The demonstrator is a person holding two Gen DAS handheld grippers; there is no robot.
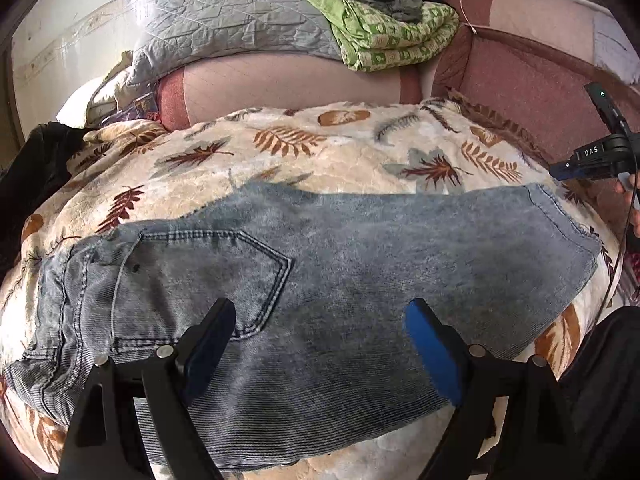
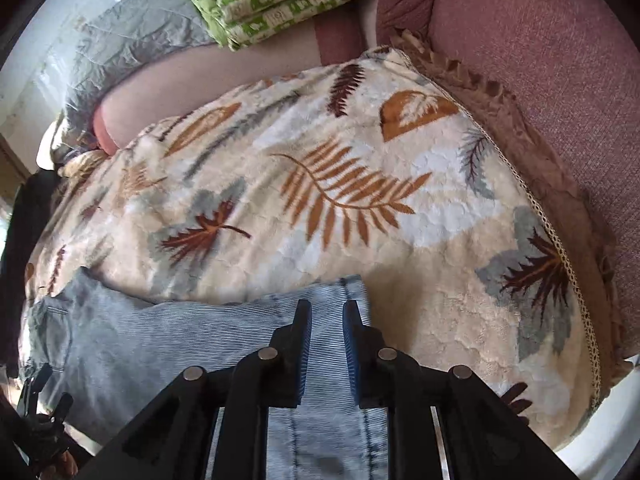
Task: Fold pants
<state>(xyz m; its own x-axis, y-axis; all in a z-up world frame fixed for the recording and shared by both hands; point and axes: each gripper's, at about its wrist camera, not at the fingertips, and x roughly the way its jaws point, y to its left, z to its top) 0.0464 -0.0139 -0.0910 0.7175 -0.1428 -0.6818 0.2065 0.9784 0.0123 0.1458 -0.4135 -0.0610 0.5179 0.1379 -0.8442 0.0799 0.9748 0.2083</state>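
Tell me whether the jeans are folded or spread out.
Partly folded: the jeans lie flat across the leaf-print blanket as one band, back pocket up, legs apparently stacked.

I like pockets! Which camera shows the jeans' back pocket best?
The left wrist view: the back pocket on the jeans shows whole, stitching and all. The right wrist view shows mostly the leg end, with the pocket area squeezed dimly at its left edge.

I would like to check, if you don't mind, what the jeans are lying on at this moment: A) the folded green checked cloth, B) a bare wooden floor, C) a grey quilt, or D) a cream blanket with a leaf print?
D: the jeans lie spread flat on the cream leaf-print blanket, with the green cloth and grey quilt lying apart behind it.
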